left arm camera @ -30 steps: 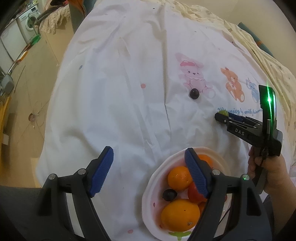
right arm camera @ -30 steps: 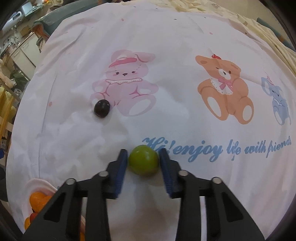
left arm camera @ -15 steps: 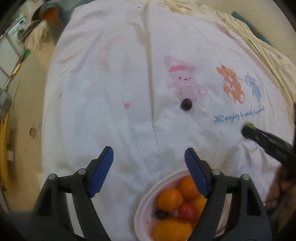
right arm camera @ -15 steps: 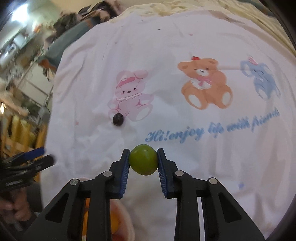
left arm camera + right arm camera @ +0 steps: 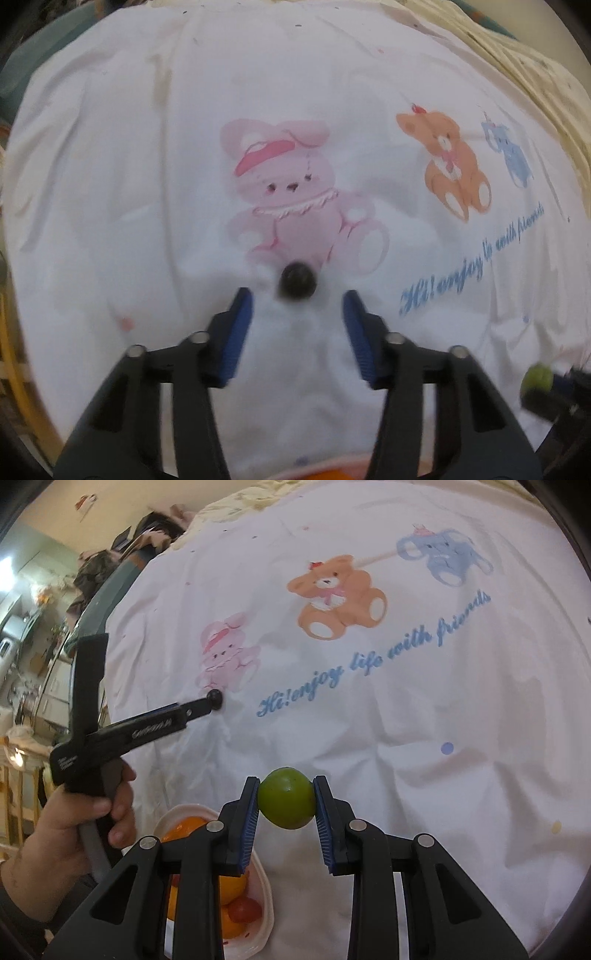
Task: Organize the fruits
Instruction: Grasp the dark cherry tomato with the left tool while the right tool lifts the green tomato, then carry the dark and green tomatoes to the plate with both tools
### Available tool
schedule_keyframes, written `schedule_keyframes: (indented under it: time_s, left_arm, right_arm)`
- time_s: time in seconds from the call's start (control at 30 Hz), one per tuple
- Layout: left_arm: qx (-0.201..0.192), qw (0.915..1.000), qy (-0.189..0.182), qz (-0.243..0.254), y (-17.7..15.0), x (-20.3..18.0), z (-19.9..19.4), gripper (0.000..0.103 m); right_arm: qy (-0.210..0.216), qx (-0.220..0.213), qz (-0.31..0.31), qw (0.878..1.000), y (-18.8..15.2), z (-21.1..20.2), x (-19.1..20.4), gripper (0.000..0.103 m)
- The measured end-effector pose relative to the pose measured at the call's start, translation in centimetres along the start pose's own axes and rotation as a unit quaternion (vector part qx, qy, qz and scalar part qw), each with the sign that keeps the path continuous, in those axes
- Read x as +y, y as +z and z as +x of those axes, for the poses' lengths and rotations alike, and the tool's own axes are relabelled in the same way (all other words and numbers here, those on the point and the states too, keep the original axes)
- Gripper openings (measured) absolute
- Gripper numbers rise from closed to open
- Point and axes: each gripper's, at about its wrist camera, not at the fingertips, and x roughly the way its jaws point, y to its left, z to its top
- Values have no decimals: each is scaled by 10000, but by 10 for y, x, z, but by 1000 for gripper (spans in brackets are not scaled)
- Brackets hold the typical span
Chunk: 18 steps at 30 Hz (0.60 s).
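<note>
White cloth [image 5: 424,709] printed with a pink rabbit, an orange bear, a blue elephant and blue script covers the surface we work over; whether a bed or a bench lies beneath it, we cannot tell.

Nearest to us in the right wrist view, our right gripper [image 5: 286,805] has its blue-padded fingers [image 5: 249,823] pressed against both sides of a green fruit [image 5: 286,802], which hangs clear of the cloth. Just below and left of it sits a white bowl [image 5: 266,904] with oranges [image 5: 231,888] and a small red fruit [image 5: 244,910] inside, partly hidden by the gripper's frame. Our left hand [image 5: 70,823] grips the handle of the other tool at the left edge.

Farther out, our left gripper [image 5: 297,295] reaches toward a small dark fruit [image 5: 297,280] lying on the cloth at the pink rabbit's [image 5: 295,206] feet. Its fingers [image 5: 236,332] stand moderately apart, one on each side and just short of the fruit, apart from it in the blurred left wrist view. From the right wrist view the tips seem to meet the dark fruit, though contact is unclear.

Beyond the cloth, a cream patterned blanket [image 5: 532,70] and cluttered room furniture are visible.
</note>
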Motion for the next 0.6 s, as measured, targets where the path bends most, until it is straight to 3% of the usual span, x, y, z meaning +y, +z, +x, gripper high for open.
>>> schedule_keyframes:
  time_s: [0.07, 0.17, 0.33, 0.6]
  left_arm:
    - [70, 9999, 49, -126, 4, 0, 12, 42]
    - [227, 9995, 84, -195, 3, 2, 24, 19]
    - [44, 9997, 242, 49, -1, -3, 18, 18]
    - [-44, 9998, 196, -35, -14, 7, -16, 18]
  right_arm:
    - [43, 17, 63, 10000, 4, 2, -3, 31]
    - [38, -27, 37, 10000, 8, 3, -2, 31]
    - [45, 56, -46, 10000, 8, 9, 2, 31]
    - [29, 46, -222, 9997, 6, 10, 11, 31]
